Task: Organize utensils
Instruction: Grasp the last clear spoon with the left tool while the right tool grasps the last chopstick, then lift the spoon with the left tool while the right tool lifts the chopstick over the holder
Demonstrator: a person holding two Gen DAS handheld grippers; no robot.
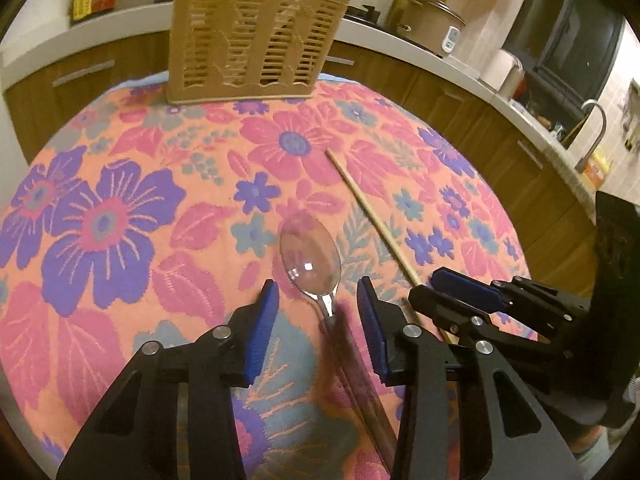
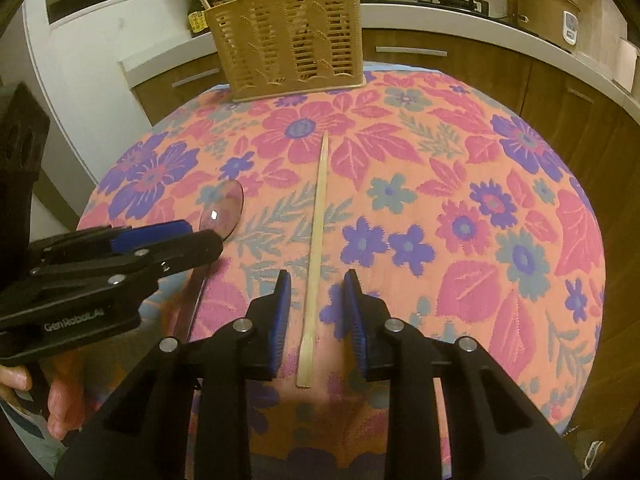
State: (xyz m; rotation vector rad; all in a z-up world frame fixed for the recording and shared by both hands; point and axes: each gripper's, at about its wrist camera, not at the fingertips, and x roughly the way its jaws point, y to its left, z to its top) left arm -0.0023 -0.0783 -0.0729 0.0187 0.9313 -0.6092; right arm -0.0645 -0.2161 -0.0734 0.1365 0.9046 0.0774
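Both grippers were open: left gripper (image 1: 316, 300) straddled the light, slick spoon (image 1: 311, 250); right gripper (image 2: 316, 300) the thin stiff chopstick (image 2: 316, 232). Pinch mid-handle.

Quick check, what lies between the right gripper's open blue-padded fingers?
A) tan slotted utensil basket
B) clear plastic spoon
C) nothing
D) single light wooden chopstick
D: the single light wooden chopstick lies flat on the floral tablecloth, running between the right gripper's open, untouching fingers.

Warm dim indoor light | spoon (image 1: 311, 258) handle motion-blurred | fisheye-bent edges, dark corners
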